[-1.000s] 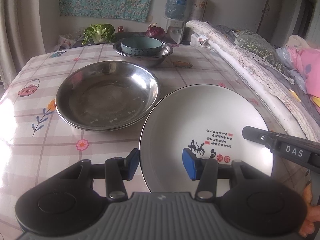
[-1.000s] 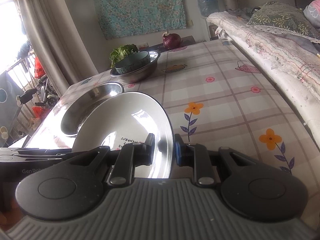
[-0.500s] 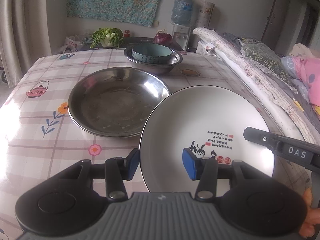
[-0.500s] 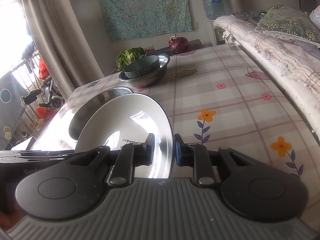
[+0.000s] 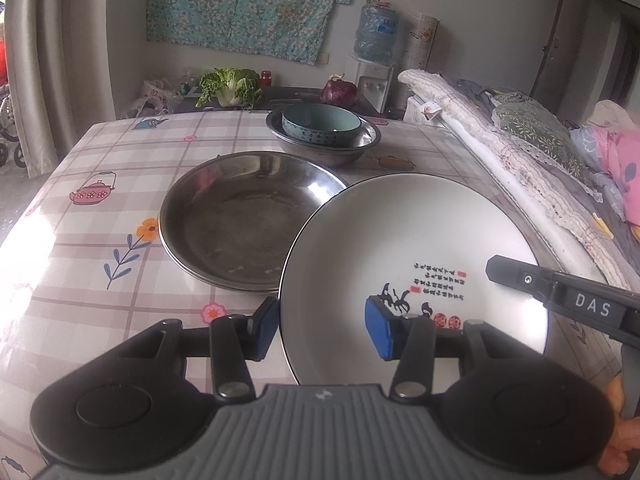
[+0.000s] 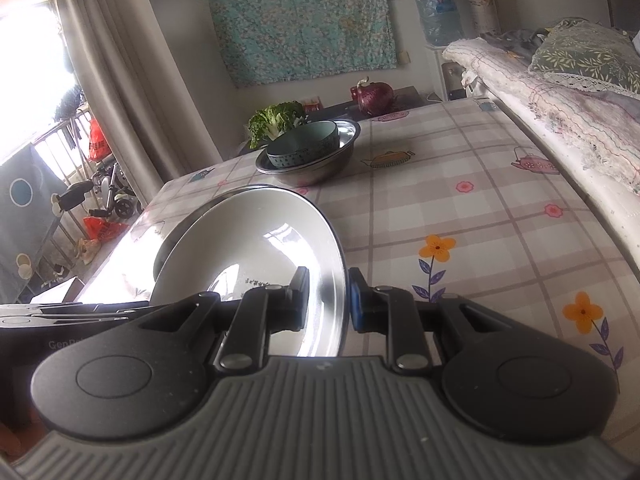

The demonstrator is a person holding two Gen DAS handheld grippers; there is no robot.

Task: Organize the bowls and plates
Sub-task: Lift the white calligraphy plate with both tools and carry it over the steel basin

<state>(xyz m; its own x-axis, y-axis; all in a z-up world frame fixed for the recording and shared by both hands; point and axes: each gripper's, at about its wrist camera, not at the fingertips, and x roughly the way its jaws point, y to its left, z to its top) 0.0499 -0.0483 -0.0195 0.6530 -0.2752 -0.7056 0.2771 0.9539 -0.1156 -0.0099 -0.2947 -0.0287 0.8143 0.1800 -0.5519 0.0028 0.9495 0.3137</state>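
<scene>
A white plate (image 5: pixel 400 240) with black and red printing hangs tilted over the checked table, held from two sides. My left gripper (image 5: pixel 322 330) straddles its near rim, one blue pad outside and one on the inner face. My right gripper (image 6: pixel 329 300) is shut on the plate's (image 6: pixel 256 240) right rim, and one of its fingers (image 5: pixel 520 278) lies across the plate. Just left of the plate a wide steel basin (image 5: pixel 240 216) rests on the table, its right edge hidden by the plate. Farther back a teal bowl (image 5: pixel 320 124) sits inside a steel bowl (image 5: pixel 360 146).
The checked tablecloth (image 5: pixel 100 200) has bare room left of the basin and to the plate's right (image 6: pixel 480 200). Folded bedding (image 5: pixel 500 148) runs along the table's right side. A cabbage (image 5: pixel 230 86), a red onion (image 5: pixel 340 92) and a water dispenser (image 5: pixel 376 36) stand behind the table.
Both grippers keep the same hold on the plate. The plate has drifted left and now covers the steel basin's right edge, hiding more of it in the right wrist view.
</scene>
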